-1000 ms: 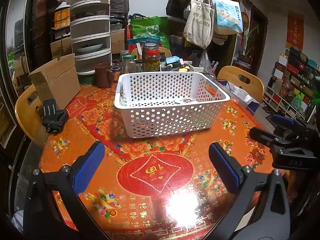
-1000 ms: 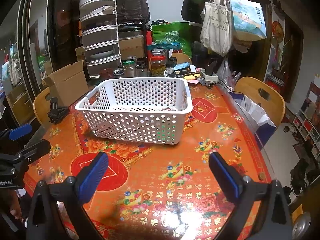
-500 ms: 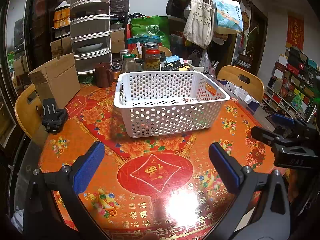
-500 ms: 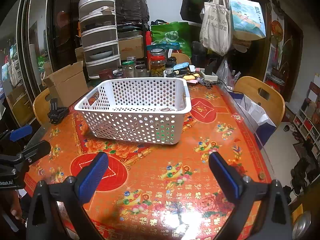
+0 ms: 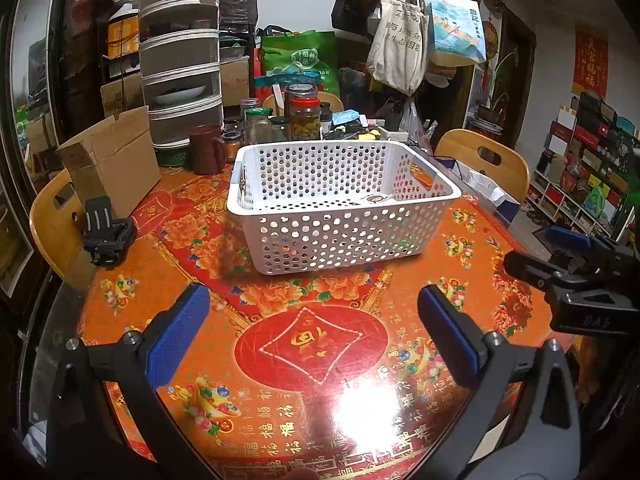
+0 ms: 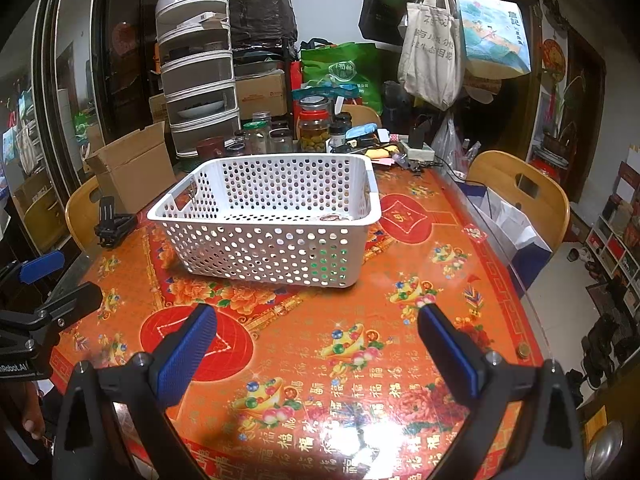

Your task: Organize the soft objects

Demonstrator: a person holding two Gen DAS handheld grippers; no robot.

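No soft objects are being seen in either view. The interior of the white perforated basket (image 5: 340, 200) is being partly masked by its own walls; a small round item on its floor at about 3 o'clock is too small to be identified. The left tool (image 5: 312, 336) is being held spread wide, nothing between its blue pads, low over the desk (image 5: 304, 344). The right tool (image 6: 316, 348) is likewise being held spread and empty. Both tools' bodies are being cut off by the lower frame edge. The basket is being carried at mid-desk, toward 12 o'clock from both tools. The desk is being covered by a glossy red-orange patterned cloth with lamp glare. Jars (image 5: 304, 120) and a cardboard box (image 5: 116, 160) are being crowded along the far edge; bags (image 6: 432, 60) are being hung behind.
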